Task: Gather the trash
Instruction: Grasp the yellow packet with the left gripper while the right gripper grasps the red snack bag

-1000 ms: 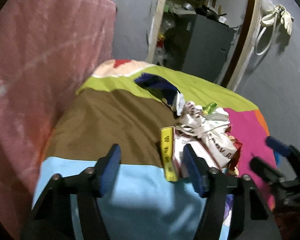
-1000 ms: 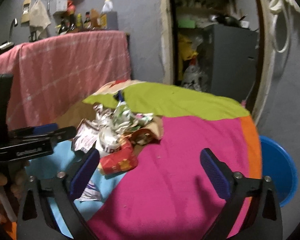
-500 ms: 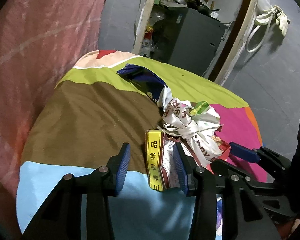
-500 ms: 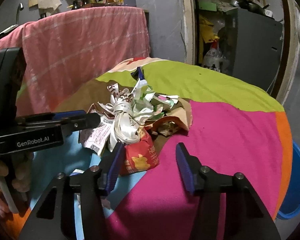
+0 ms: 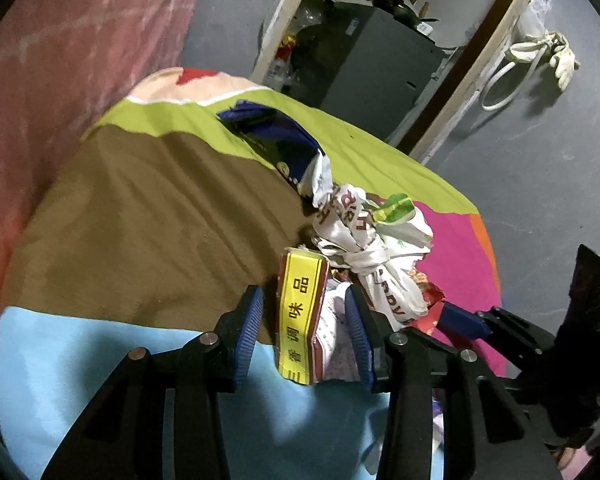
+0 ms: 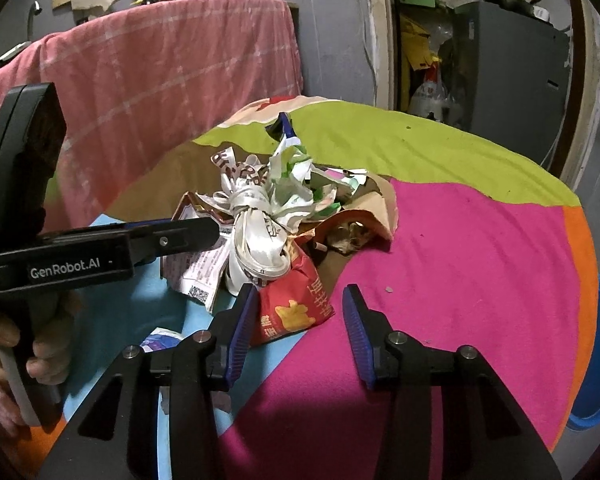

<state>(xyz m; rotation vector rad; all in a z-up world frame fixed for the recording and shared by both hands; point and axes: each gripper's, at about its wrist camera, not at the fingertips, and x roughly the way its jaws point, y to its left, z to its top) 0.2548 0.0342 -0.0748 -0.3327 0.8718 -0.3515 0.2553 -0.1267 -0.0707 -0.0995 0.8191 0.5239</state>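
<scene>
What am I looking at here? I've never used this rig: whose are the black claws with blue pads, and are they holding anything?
There is no robot arm. A person holds a two-finger gripper in each hand, and each gripper has a camera looking along its fingers. The left-wrist view shows the left gripper, and the right-wrist view shows the right gripper.

On the multicoloured patchwork cloth lies a heap of crumpled white wrappers and other trash.

The left gripper's jaws have just been closing around a yellow-striped seasoning packet, but there is a gap beside one pad. The right gripper's jaws have just been closing around a red snack bag, with one pad clear of it. Nothing is gripped yet.
</scene>
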